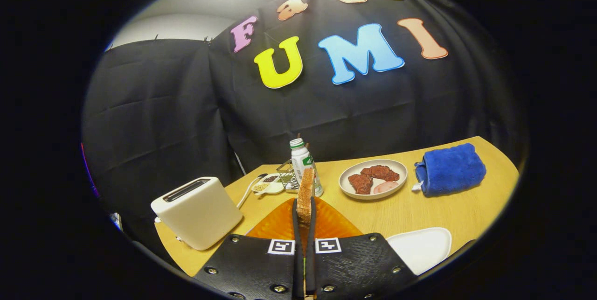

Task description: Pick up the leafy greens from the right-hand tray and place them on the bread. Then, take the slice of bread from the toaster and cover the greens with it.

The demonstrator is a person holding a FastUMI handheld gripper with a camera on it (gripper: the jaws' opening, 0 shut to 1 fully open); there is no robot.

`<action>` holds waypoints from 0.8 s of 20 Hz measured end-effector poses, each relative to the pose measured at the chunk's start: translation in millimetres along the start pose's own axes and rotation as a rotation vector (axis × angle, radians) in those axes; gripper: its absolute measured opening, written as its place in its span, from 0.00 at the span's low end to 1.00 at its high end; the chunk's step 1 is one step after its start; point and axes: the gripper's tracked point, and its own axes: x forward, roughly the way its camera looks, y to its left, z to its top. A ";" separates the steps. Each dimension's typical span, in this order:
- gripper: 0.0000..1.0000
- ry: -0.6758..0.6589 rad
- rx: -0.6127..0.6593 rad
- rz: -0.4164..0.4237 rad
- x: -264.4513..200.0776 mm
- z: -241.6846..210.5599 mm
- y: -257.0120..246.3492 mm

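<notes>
Golden-brown and held on edge, the slice of bread stands upright between your tongs, whose two fingers are pressed against its flat sides near its lower end. Its upper part rises ahead of the fingertips, crust facing you. You are pinching it above an orange tray that lies just beyond the fingers; what rests on that tray is hidden behind the tongs and the bread.

To the left of the tongs sits the cream toaster, its slot on top, near the counter's edge. To the right, close beside the tongs, lies a white tray. Farther off on the right you have a round plate carrying pieces of dark red meat and a pale pink slice, and beyond it a folded blue towel.

Straight past the bread stands a small white bottle with a green label, a wire rack just beside it, and a small white dish with seeds or spices to its left.

The counter is light yellow wood. Black cloth hangs behind it as the booth's wall, with a pale wall and ceiling above.
</notes>
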 end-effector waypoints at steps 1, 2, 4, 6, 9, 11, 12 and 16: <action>0.02 0.007 -0.009 -0.005 0.3 -4.0 -2.0; 0.02 0.011 -0.017 -0.010 0.8 -6.9 -3.7; 0.02 0.015 -0.033 -0.026 1.9 -9.9 -8.5; 0.02 0.024 -0.039 -0.035 3.8 -15.8 -11.5; 0.02 0.045 -0.034 -0.028 8.2 -25.8 -9.8; 0.02 0.060 -0.034 -0.020 10.7 -32.6 -6.3; 0.02 0.067 -0.036 -0.016 12.3 -36.4 -4.2; 0.02 0.072 -0.052 -0.001 14.9 -42.3 6.2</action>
